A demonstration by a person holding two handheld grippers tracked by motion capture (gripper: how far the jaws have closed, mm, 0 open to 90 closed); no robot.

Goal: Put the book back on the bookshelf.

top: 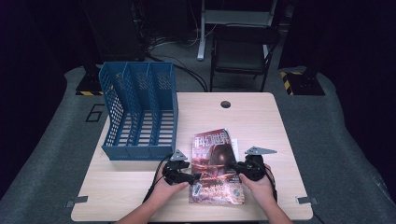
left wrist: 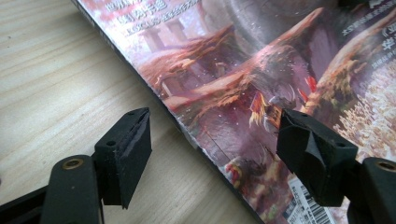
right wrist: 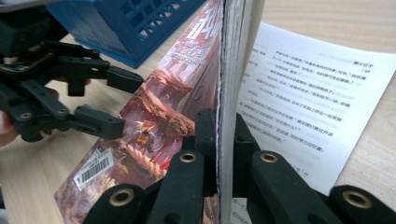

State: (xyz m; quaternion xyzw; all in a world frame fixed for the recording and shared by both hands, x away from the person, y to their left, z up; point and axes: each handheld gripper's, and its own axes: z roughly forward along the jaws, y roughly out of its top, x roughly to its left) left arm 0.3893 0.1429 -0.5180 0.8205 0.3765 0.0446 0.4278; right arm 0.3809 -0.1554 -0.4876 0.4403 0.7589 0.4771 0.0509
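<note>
Two tools work one glossy red-covered magazine beside a blue plastic three-slot file rack.

High view: the magazine (top: 215,168) lies on the pale wooden counter (top: 261,121), just right of the file rack (top: 140,112) and nearer the person; the left tool (top: 195,177) is at its left edge, the right tool (top: 236,166) at its right. Left gripper view: the left tool (left wrist: 212,140) is released, jaws spread astride the spine edge, touching nothing. Right gripper view: the right tool (right wrist: 224,154) is clenched on the lifted cover and pages, a printed page showing beneath. Closing the left tool squarely on the spine before lifting would likely keep pages from fanning.
</note>
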